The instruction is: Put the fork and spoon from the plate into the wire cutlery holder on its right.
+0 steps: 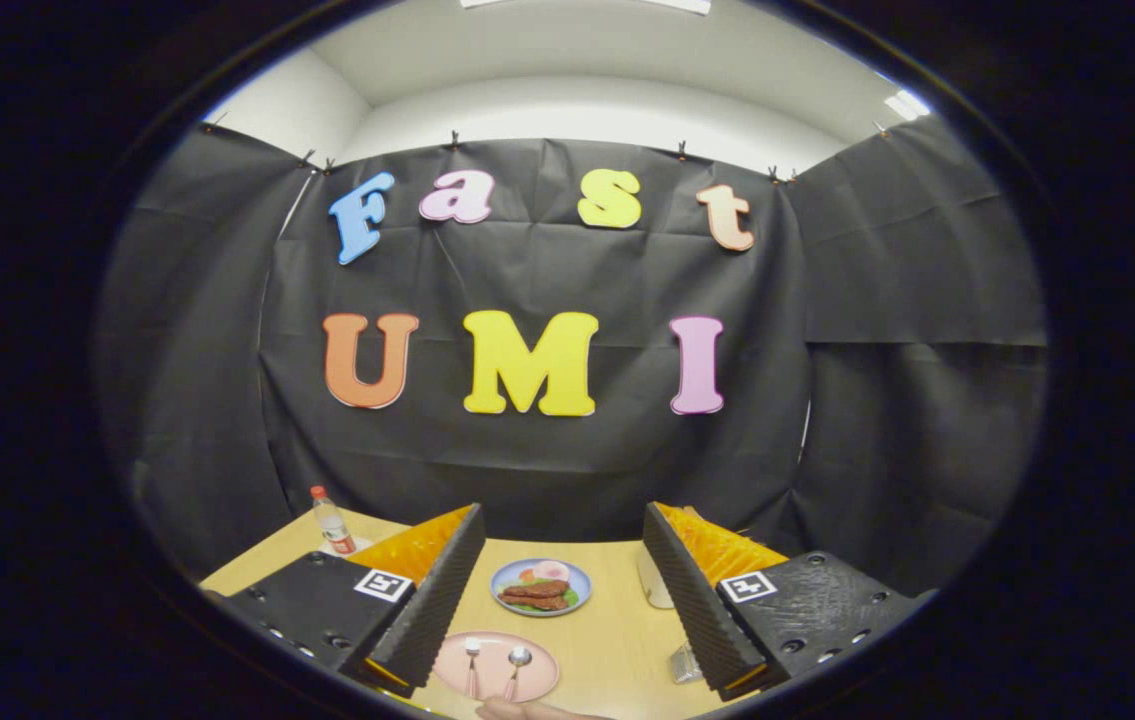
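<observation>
Lying side by side on the plate [495,665], fork [472,665] and spoon [516,668] sit at twelve o'clock between the spread-apart, empty fingers of the gripper [560,595].

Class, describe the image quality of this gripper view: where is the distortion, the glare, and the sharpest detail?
Gripper view: fisheye bends the booth wall and table outward; ceiling lights blow out at top; pink plate, fork and spoon look small but fairly sharp between the open tool fingers.
</observation>
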Demonstrator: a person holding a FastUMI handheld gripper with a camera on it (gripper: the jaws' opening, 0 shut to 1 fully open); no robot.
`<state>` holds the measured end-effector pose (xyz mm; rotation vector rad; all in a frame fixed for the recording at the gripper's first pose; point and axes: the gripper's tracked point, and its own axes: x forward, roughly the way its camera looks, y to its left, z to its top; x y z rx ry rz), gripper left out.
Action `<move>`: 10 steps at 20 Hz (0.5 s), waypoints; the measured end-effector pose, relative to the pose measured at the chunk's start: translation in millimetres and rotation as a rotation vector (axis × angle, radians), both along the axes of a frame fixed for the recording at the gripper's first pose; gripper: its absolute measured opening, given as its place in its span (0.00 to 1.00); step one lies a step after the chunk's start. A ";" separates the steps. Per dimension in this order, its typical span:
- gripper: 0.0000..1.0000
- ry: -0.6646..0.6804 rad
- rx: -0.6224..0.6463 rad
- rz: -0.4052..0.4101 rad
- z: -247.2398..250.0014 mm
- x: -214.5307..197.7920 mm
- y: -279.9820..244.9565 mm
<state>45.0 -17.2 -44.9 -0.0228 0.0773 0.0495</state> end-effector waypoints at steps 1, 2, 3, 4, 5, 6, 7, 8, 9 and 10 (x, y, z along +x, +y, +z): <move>0.96 0.014 0.007 0.001 -10.8 2.6 2.8; 0.96 0.027 0.011 0.005 -19.0 7.0 5.4; 0.96 0.040 0.008 0.008 -28.7 10.4 7.3; 0.96 0.061 -0.005 0.009 -40.3 15.3 9.9; 0.96 0.081 -0.022 0.013 -55.5 20.8 12.4; 0.96 0.113 -0.042 0.011 -72.4 25.5 15.0; 0.96 0.145 -0.058 0.018 -93.1 29.3 19.3; 0.96 0.174 -0.069 0.030 -111.1 30.7 24.5; 0.96 0.203 -0.083 0.030 -131.5 33.0 27.0; 0.96 0.232 -0.099 0.029 -150.5 34.9 29.5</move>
